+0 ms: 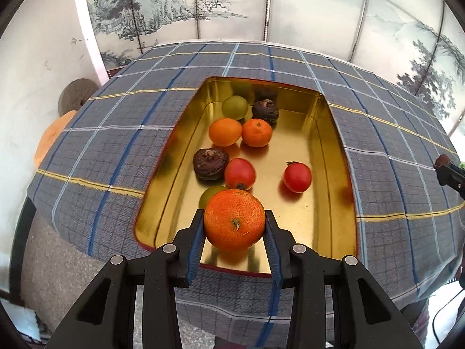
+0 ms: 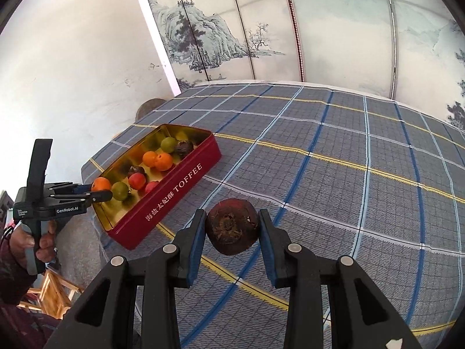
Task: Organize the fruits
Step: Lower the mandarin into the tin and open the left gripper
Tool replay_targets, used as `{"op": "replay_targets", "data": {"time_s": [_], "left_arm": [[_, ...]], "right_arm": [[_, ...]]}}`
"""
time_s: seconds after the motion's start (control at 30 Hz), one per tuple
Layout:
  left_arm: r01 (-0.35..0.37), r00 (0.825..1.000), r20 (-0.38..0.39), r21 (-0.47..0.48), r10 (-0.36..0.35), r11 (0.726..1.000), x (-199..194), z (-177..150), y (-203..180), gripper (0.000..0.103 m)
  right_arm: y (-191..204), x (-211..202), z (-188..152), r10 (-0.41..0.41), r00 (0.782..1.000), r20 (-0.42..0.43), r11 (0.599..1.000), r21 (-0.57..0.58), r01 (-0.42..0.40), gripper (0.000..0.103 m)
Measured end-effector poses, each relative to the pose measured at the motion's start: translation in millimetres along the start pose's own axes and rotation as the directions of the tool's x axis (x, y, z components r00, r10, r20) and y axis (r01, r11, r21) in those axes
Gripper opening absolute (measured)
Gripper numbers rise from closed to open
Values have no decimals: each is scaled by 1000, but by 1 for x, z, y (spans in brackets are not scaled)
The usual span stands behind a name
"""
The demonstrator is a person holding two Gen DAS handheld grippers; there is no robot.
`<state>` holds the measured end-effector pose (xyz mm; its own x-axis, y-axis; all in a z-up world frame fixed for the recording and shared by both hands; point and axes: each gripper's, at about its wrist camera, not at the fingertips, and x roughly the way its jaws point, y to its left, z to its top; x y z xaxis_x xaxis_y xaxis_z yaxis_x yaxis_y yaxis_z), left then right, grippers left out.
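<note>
**Dark fruit clamped, tin waiting at the left**

Right gripper [image 2: 232,226] pinches a dark maroon fruit [image 2: 232,229] at lower centre, above the plaid tablecloth [image 2: 334,174]. Left of the frame sits the red toffee tin [image 2: 174,200], holding oranges, red and green fruit. At its near end the left gripper [image 2: 98,190] grips an orange [image 2: 100,184].

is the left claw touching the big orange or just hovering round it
Touching. In the left wrist view both pads of the left claw press against the sides of the big orange, no gap showing, holding it above the near end of the gold tin.
</note>
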<state>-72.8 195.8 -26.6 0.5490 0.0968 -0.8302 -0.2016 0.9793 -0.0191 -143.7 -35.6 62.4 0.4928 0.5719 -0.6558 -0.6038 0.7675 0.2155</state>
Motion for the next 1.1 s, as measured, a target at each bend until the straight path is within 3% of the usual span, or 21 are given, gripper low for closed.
{"op": "replay_targets", "data": {"time_s": [0.33,1.1], "left_arm": [[55,998,-11,40,-54,998,8,11,-24,40],[26,999,-39,96,-22,995,26,-1,-41,40]], "right_arm": [[-1,-6,-2,-6,1000,8,1000,12,6,33],[-2,-9,-4,-9,1000,3,1000,16,9,33]]}}
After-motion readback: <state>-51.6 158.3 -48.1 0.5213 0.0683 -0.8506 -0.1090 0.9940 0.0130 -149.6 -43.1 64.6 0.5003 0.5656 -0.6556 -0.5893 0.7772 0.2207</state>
